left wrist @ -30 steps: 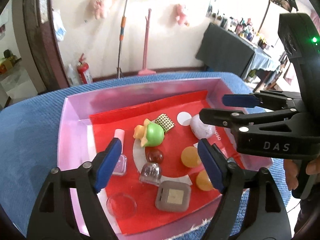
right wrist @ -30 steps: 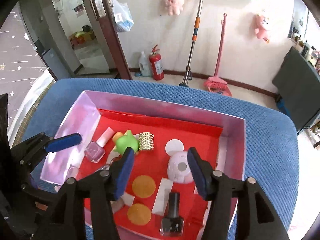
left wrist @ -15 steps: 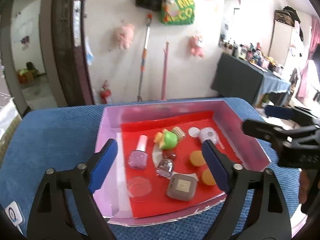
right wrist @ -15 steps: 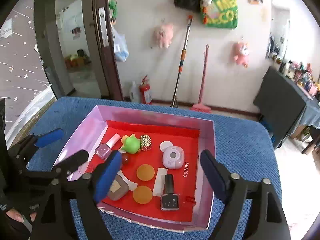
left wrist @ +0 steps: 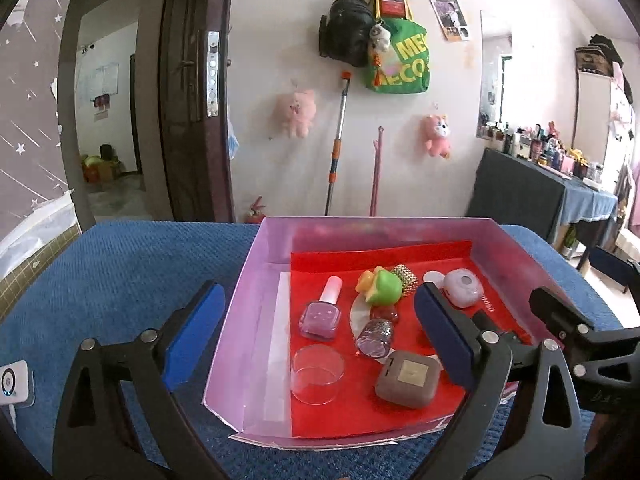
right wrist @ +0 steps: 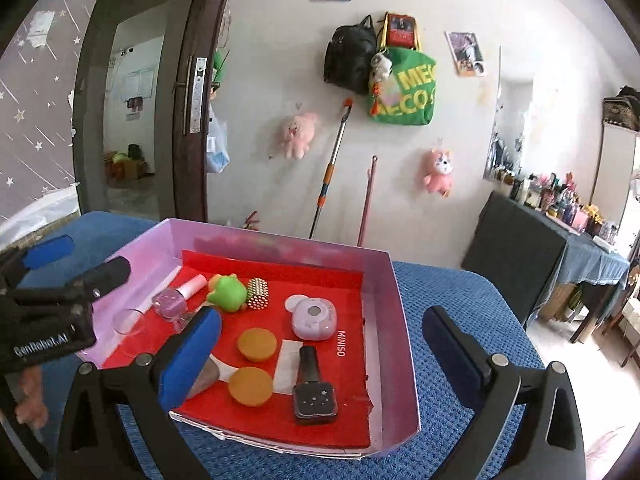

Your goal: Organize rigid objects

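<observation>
A pink box with a red floor [left wrist: 256,312] [right wrist: 394,320] sits on the blue cloth. It holds a pink nail polish bottle [left wrist: 322,314] [right wrist: 176,296], a green toy [left wrist: 382,288] [right wrist: 226,288], a studded gold piece [right wrist: 257,293], a lilac case [left wrist: 462,288] [right wrist: 314,318], a brown compact [left wrist: 408,378], a clear dish [left wrist: 318,374], two orange discs [right wrist: 256,344] and a dark polish bottle [right wrist: 312,388]. My left gripper [left wrist: 318,340] is open and empty, near the box's front. My right gripper [right wrist: 320,352] is open and empty, at the box's front right.
The blue cloth [left wrist: 120,272] [right wrist: 460,300] covers the table around the box. A white device [left wrist: 14,384] lies at the left edge. A doorway, a mop, a broom and a cluttered dark side table [right wrist: 540,248] stand behind.
Both grippers have drawn back and up from over the box. The view now takes in the whole box and the wall. The objects have not moved.
</observation>
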{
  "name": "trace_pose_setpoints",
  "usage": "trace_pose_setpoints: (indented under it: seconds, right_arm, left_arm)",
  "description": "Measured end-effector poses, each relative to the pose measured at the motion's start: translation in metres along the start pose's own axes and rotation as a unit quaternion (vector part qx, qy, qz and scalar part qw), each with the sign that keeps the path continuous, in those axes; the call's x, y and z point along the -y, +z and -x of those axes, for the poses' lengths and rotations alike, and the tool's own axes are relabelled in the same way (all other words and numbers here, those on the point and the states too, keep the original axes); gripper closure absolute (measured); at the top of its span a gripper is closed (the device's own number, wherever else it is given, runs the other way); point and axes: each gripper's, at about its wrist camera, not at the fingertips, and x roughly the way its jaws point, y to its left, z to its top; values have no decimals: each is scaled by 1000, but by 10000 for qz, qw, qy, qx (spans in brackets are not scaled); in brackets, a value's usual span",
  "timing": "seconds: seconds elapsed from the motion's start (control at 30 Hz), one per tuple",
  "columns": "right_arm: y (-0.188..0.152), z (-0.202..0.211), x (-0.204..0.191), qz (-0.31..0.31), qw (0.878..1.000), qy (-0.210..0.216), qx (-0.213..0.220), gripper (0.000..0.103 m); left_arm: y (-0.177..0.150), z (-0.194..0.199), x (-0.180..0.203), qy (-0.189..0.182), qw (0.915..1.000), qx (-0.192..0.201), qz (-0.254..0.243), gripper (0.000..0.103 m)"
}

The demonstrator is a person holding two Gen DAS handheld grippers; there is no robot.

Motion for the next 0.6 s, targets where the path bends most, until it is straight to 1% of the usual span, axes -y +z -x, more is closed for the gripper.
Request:
trace_pose_setpoints:
  seconds: [0.17, 0.27, 0.33, 0.4, 0.47, 0.6]
  right_arm:
    - [-9, -13, 2, -9, 10000, -86, 3, 0]
    - [-11, -18, 5, -65, 9999, -91, 54, 0]
    - [-14, -22, 7, -204, 9998, 9, -10, 0]
    - [-16, -29, 9, -324, 9993, 98, -162, 0]
    - [-18, -33, 10, -354, 9990, 106, -266, 0]
    - [-20, -32, 12, -465, 9985, 128, -251, 0]
  left_arm:
    - [-7, -3, 7, 34, 9997, 162, -170, 6]
    - [-13, -8, 13, 111, 9991, 154, -381, 6]
    - [-16, -12, 15, 132, 9991, 73, -403, 6]
    - [-17, -18, 14, 101, 9992, -69, -380, 6]
    - [-18, -21, 10, 91, 9994, -154, -298, 6]
    - [-20, -30, 7, 90, 9991, -343, -230, 6]
